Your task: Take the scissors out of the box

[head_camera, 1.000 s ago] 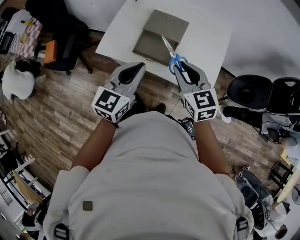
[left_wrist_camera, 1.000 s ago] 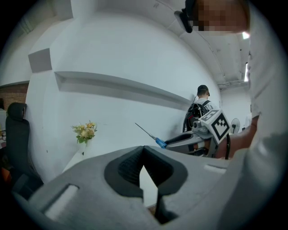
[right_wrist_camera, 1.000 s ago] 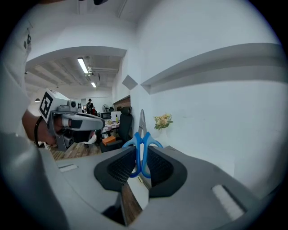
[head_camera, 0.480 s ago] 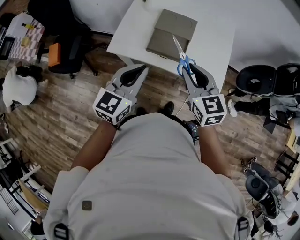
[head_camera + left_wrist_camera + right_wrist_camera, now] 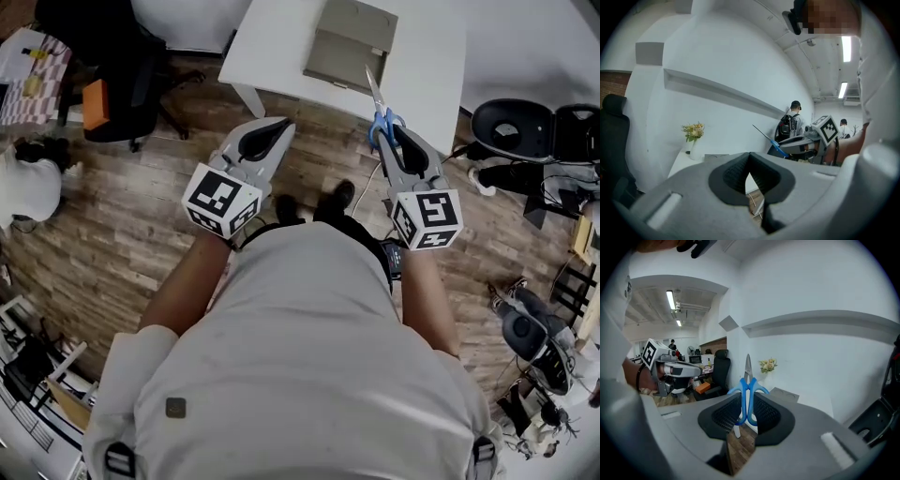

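Observation:
My right gripper (image 5: 394, 133) is shut on the blue handles of the scissors (image 5: 382, 114), whose silver blades point up and away toward the white table (image 5: 281, 47). In the right gripper view the scissors (image 5: 748, 391) stand upright between the dark pads of the right gripper (image 5: 747, 403). The grey box (image 5: 352, 42) lies open on the table beyond both grippers, and shows small in the right gripper view (image 5: 785, 393). Over the wooden floor, my left gripper (image 5: 279, 127) is shut with nothing in it, its pads meeting at the tip (image 5: 749, 157). The left gripper view catches the scissors (image 5: 777, 150) at its right.
A black office chair (image 5: 127, 80) stands left of the table, an orange object (image 5: 94, 103) beside it. An open black case (image 5: 530, 131) lies on the floor at right. A vase of flowers (image 5: 693, 133) sits on the table's far end. People stand in the far background.
Both grippers have drawn back from the table with the scissors still in the right one. The table and box now lie farther up the head view, and the grippers hang over the floor.

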Motion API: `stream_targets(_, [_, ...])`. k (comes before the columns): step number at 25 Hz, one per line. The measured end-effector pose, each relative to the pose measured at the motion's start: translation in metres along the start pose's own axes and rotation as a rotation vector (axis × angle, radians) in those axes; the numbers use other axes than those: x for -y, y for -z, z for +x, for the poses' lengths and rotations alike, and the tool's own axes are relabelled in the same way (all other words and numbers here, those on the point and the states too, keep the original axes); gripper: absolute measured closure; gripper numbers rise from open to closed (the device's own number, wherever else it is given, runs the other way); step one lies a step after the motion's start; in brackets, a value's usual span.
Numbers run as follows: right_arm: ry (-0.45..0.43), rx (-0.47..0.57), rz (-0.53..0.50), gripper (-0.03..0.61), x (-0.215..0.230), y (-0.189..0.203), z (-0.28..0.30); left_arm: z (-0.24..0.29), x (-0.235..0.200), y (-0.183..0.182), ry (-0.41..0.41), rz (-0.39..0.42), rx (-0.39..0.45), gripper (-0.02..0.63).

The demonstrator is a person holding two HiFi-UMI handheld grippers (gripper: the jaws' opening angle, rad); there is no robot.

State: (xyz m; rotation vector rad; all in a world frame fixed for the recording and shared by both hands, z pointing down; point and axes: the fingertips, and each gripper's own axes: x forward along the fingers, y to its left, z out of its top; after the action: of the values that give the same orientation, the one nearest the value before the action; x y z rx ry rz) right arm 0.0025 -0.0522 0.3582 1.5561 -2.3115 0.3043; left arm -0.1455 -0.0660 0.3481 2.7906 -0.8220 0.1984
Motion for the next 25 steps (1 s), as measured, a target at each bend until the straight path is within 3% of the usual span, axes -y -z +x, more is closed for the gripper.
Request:
stream_targets(7, [0.022,0.004,0.000,0.479,-0.008,0.003,-0.014,-0.003,0.006,-0.002,0.029,0.005,0.023,0.614])
stream_targets(14, [-0.011,0.035,-0.010,0.479,-0.005,0.003,-0.036,-0.005,0.027,-0.004,-0.003,0.011,0.031,0.614])
stream_targets(25, [-0.079,0.066,-0.020,0.479,0.037,0.033,-0.113,0.035,0.116,0.001,-0.047,0.020,0.036,0.614])
